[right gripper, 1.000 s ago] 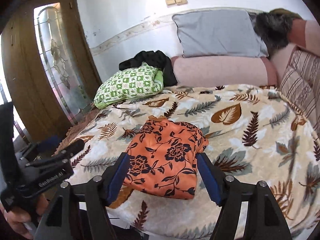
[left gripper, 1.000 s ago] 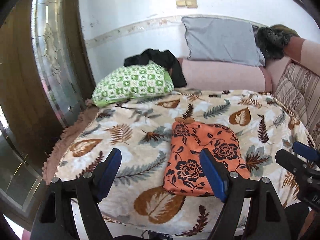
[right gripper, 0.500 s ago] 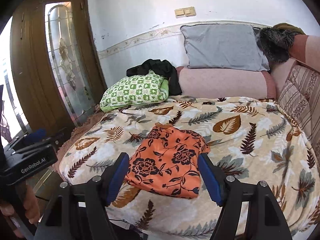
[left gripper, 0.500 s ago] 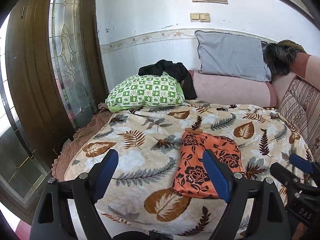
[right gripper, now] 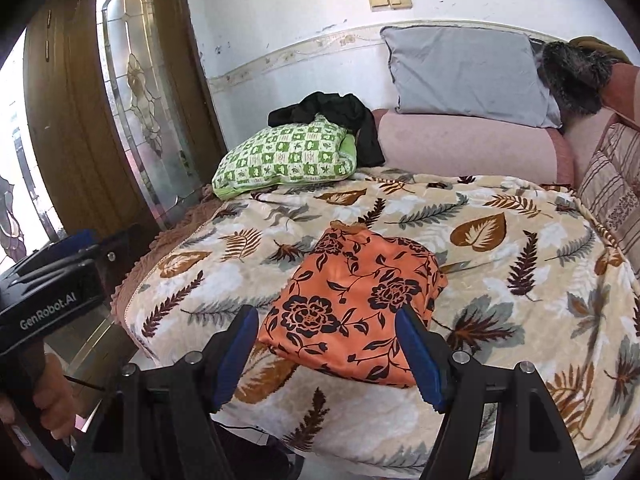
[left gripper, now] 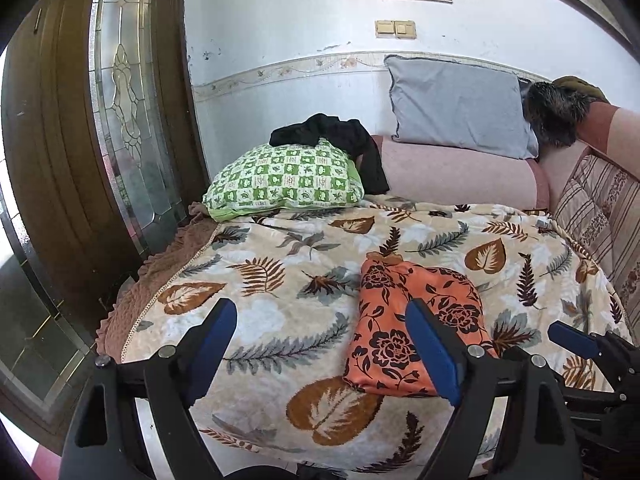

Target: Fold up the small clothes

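Observation:
An orange garment with black flowers (left gripper: 412, 320) lies folded in a compact rectangle on the leaf-patterned blanket (left gripper: 280, 264); it also shows in the right wrist view (right gripper: 356, 304). My left gripper (left gripper: 320, 344) is open and empty, held back off the bed's front edge, left of the garment. My right gripper (right gripper: 326, 348) is open and empty, held in front of the garment's near edge without touching it. Each gripper shows at the edge of the other's view.
A green checked pillow (left gripper: 284, 178) with a black garment (left gripper: 340, 140) on it lies at the back left. A pink bolster (left gripper: 456, 176) and grey pillow (left gripper: 456, 108) stand against the wall. A wooden door with glass (left gripper: 100, 120) is on the left.
Both grippers have pulled back and up from the bed, so the folded garment looks smaller and farther. The garment has not moved.

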